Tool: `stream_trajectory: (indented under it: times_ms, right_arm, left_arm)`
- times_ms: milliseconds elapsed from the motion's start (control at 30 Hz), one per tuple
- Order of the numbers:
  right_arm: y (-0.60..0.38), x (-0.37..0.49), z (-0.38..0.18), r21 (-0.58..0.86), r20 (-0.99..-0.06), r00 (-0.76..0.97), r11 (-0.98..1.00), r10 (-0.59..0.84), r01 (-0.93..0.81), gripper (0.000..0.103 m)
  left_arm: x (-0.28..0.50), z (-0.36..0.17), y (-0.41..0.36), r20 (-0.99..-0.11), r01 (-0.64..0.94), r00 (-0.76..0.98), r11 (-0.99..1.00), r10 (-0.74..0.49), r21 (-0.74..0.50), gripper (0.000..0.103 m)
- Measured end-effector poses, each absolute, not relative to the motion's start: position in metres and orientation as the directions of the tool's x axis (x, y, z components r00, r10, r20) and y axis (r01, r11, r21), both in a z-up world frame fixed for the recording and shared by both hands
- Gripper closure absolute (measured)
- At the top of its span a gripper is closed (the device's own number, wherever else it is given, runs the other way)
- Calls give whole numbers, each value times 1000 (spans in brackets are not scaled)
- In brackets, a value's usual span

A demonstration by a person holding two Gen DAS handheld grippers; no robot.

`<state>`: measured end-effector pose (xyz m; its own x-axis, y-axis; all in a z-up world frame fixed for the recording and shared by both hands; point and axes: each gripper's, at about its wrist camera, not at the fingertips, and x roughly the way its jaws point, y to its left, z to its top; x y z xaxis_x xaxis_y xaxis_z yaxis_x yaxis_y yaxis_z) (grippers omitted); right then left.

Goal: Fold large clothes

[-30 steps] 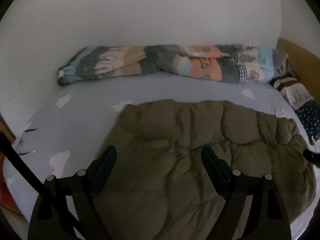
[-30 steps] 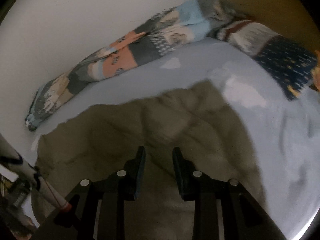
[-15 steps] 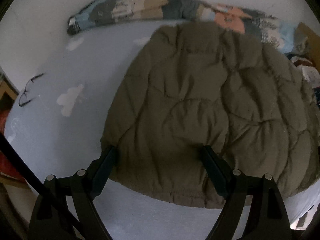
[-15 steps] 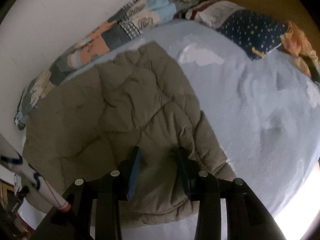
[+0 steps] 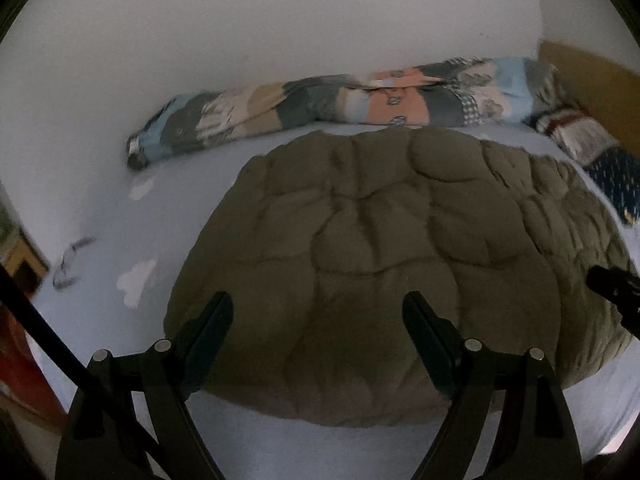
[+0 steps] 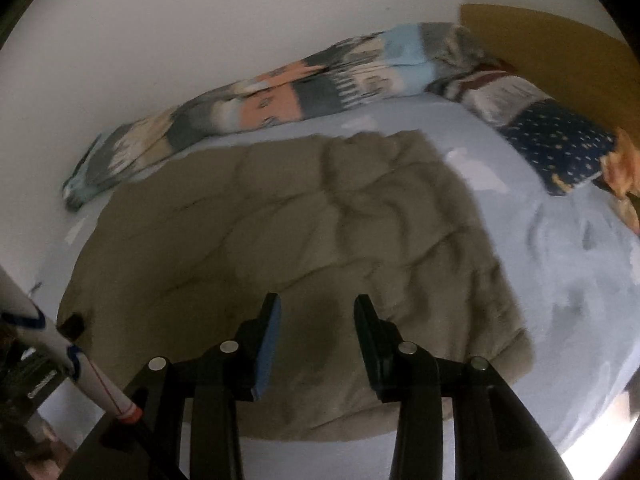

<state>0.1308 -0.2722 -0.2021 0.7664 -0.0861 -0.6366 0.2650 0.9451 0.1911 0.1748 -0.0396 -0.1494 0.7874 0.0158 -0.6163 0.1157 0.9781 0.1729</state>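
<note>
Both hand-held grippers, left (image 5: pixel 316 312) and right (image 6: pixel 316 312), gape empty over the jacket's (image 5: pixel 380 240) near hem.

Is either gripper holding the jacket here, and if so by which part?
Neither. Both grippers, left and right, hover open over the olive jacket; nothing is between either's jaws.

A: What is that dark little thing (image 5: pixel 66 264) on the sheet (image 5: pixel 100 216)?
B: Too blurry to tell.
A: And the black thing (image 5: pixel 614 292) at the right edge?
B: The edge cuts it off.
A: Can you see the whole coat (image 5: pixel 360 260)?
B: No. The grippers hide its near edge.
A: The pillow (image 6: pixel 560 144)?
B: Smeared.
</note>
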Motion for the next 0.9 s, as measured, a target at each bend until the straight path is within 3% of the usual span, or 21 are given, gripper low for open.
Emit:
stream_trajectory:
  times_ms: [133,400,900]
  right_arm:
    - [-257,138,-209,147,-652,754,963,-79,228,62]
    - [-256,155,-228,109,-708,699,964,-96,243,59]
    - [-249,163,-235,49,-725,677,971,-127,235,51]
  left_arm:
    - [182,-159,-55,-628,139,777,962,40,233,17]
    - [191,-173,-63,-644,152,763,954,53,258,17]
    - [194,-180,-65,-657,166,751,947,59,275,17]
